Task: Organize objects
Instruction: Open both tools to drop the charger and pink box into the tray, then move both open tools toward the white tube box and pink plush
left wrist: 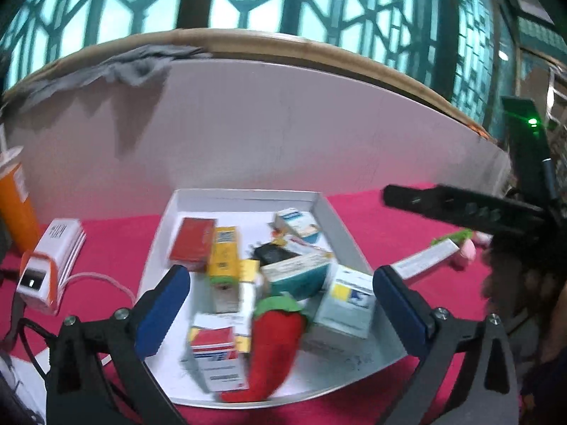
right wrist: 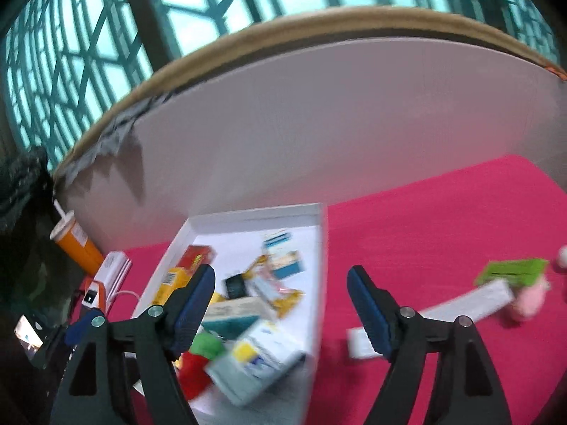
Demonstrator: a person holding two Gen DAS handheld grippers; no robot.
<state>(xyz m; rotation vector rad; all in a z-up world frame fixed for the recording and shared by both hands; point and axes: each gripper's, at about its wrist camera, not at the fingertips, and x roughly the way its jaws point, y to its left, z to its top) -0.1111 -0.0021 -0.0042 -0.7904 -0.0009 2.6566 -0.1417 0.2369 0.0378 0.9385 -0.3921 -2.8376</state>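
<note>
White tray (left wrist: 329, 212) on pink surface (left wrist: 407, 233), backed by a white board (left wrist: 283, 124). Tray holds mixed small boxes plus a red plush chilli (left wrist: 276, 340) at its near edge. Left tool (left wrist: 280, 304) released, jaws wide, nothing gripped, hovering over the chilli. Right tool (right wrist: 281, 304) released, empty, straddling the tray's right wall. Long white box (right wrist: 460, 304), green card (right wrist: 510, 271) and pink toy (right wrist: 529, 299) lie right of tray. Orange cup (left wrist: 16, 205) far left.
</note>
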